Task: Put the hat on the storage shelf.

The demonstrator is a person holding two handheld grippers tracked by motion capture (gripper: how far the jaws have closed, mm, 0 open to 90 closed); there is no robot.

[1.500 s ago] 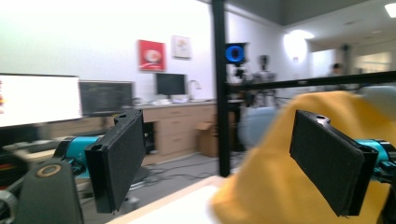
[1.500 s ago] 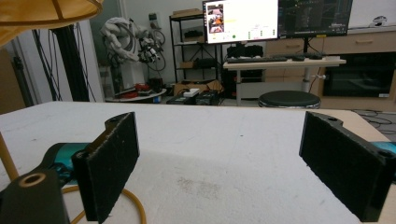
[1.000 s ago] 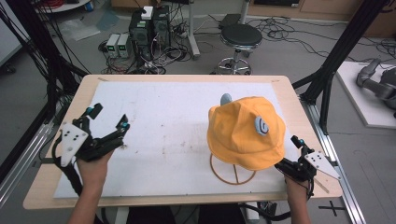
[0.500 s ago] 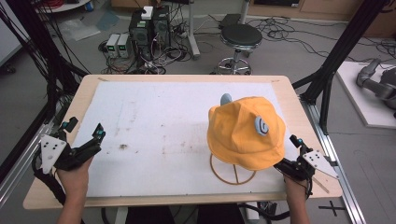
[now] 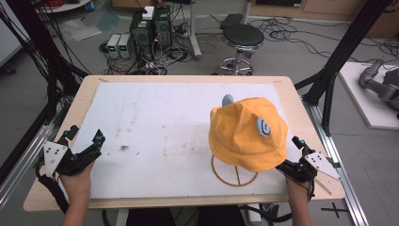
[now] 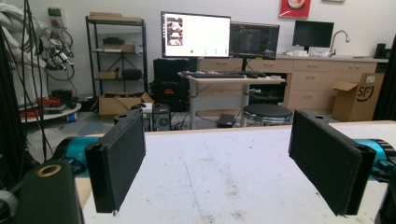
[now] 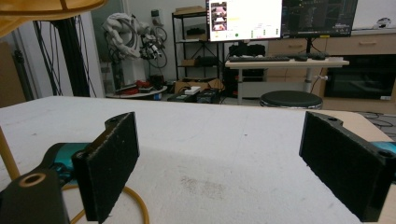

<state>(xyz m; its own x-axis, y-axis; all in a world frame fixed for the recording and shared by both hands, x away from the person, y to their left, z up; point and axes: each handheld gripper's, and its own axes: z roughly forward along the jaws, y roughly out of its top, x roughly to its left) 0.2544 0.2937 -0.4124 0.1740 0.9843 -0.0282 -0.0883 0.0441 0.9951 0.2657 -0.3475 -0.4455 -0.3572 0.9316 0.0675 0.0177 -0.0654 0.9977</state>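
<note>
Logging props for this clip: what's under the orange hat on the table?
The orange hat sits on a stand: a yellowish ring base on the white mat, plus a grey knob poking out behind. The hat covers the stand's upper part.

A wooden table (image 5: pixel 301 101) carries a stained white mat (image 5: pixel 164 122), with a wire hat stand (image 5: pixel 234 172) on it.

The high view looks steeply down on the table (image 5: pixel 155 117) from its near side. Both gripper views skim low across the table, facing the far monitors (image 6: pixel 219 35).
</note>
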